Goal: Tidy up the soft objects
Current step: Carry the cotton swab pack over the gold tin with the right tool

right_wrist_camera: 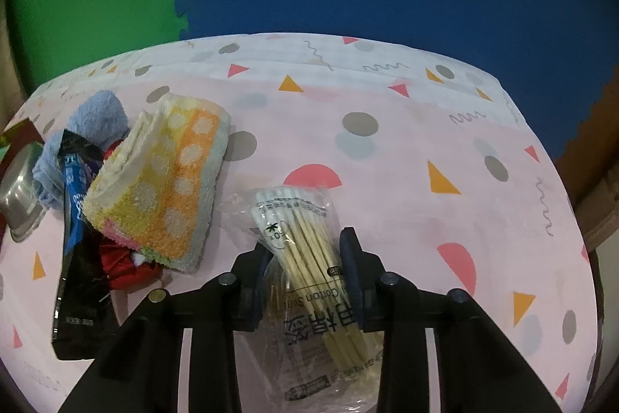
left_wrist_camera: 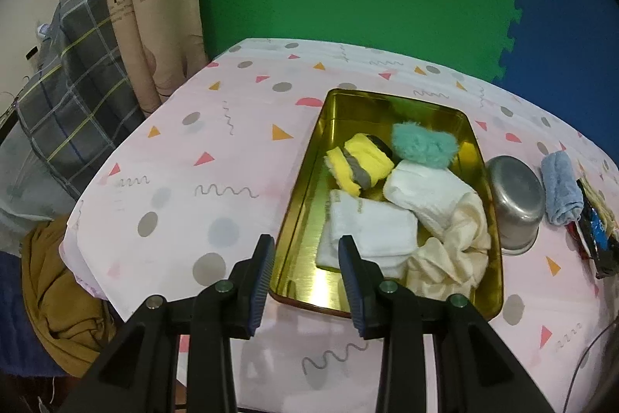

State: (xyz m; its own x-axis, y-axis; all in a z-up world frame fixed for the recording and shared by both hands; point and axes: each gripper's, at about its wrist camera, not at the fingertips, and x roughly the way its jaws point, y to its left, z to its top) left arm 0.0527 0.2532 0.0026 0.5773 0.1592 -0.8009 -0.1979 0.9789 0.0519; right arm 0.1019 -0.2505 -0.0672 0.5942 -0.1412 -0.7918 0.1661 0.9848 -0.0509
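Two grippers | left gripper (left_wrist_camera: 305, 250) wide, above tin (left_wrist_camera: 309, 180) rim | right gripper (right_wrist_camera: 305, 242) straddling swab pack (right_wrist_camera: 309, 239)

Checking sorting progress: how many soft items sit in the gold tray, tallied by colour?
Gold tray, left wrist view:
Yellow with grey band: 1
Teal fluffy: 1
White: 2, a folded cloth and a bundle
Cream: 1
Total: 5

Anything hidden beneath these cannot be seen.
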